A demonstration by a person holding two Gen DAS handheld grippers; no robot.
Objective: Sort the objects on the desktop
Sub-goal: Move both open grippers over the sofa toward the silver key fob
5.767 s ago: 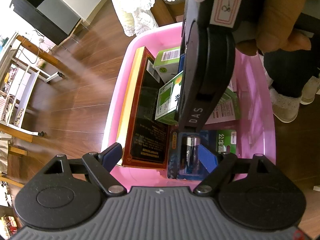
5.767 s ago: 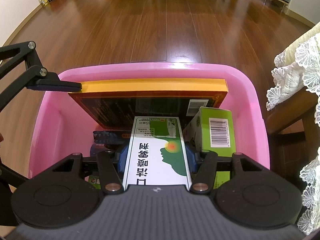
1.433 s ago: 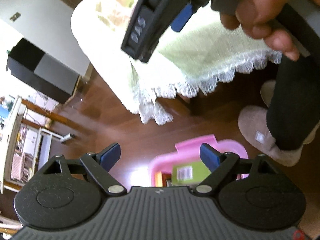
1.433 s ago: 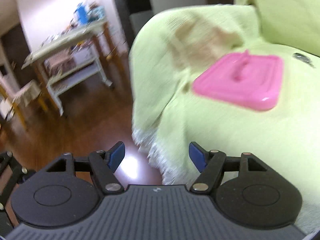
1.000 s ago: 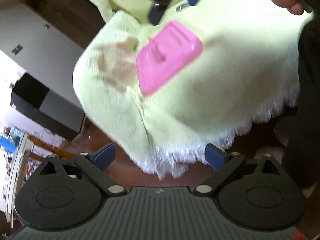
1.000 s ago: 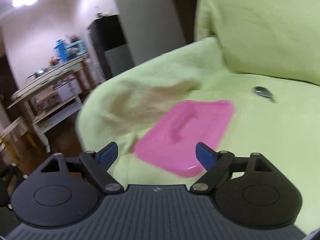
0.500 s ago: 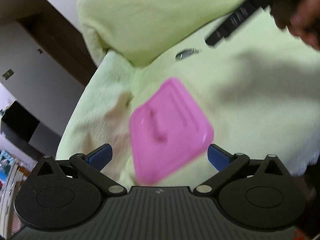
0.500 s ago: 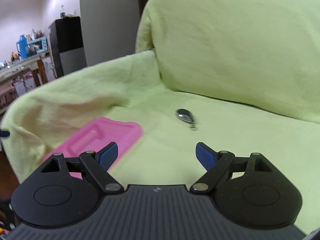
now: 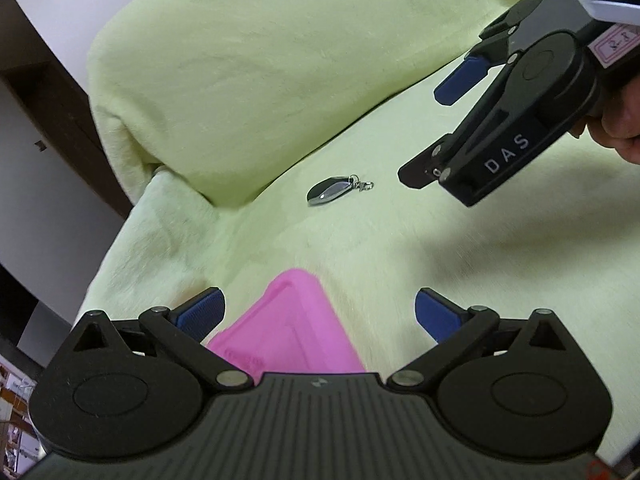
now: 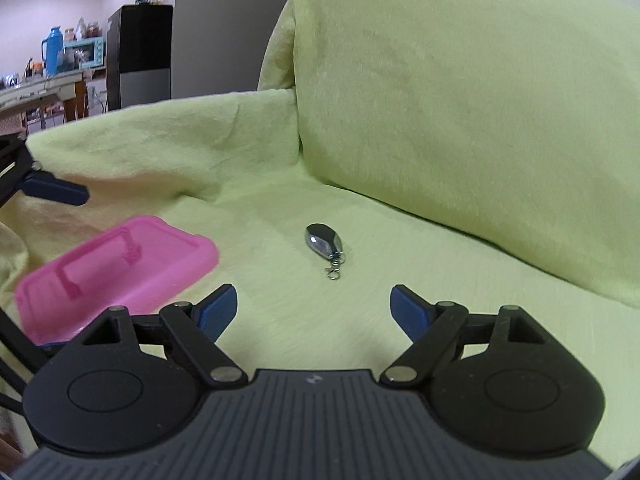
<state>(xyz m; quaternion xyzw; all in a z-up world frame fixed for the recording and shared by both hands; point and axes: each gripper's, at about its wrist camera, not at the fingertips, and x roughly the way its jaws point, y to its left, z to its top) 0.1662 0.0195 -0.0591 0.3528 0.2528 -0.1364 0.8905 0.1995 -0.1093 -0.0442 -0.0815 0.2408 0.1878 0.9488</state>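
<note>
1. Pink lid (image 10: 116,268) sits nearest, lying flat on the sofa (image 10: 460,320), just under the left tool (image 9: 318,314), whose jaws are wide apart and empty.
2. Right tool (image 10: 312,306) is spread wide too, holding nothing, aimed at the key fob (image 10: 323,240) lying loose mid-seat. I'd come straight down and pinch its body, not the clip.
3. Beyond: fuzzy green cover, then a cluttered table (image 10: 40,88) and a dark cabinet (image 10: 140,44).

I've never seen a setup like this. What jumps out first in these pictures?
A bright pink lid lies on a pale green sofa cover, to the left. A small dark key fob with a metal clip lies alone mid-seat, straight ahead of the open right gripper. The left gripper hangs open over the lid's corner.
</note>
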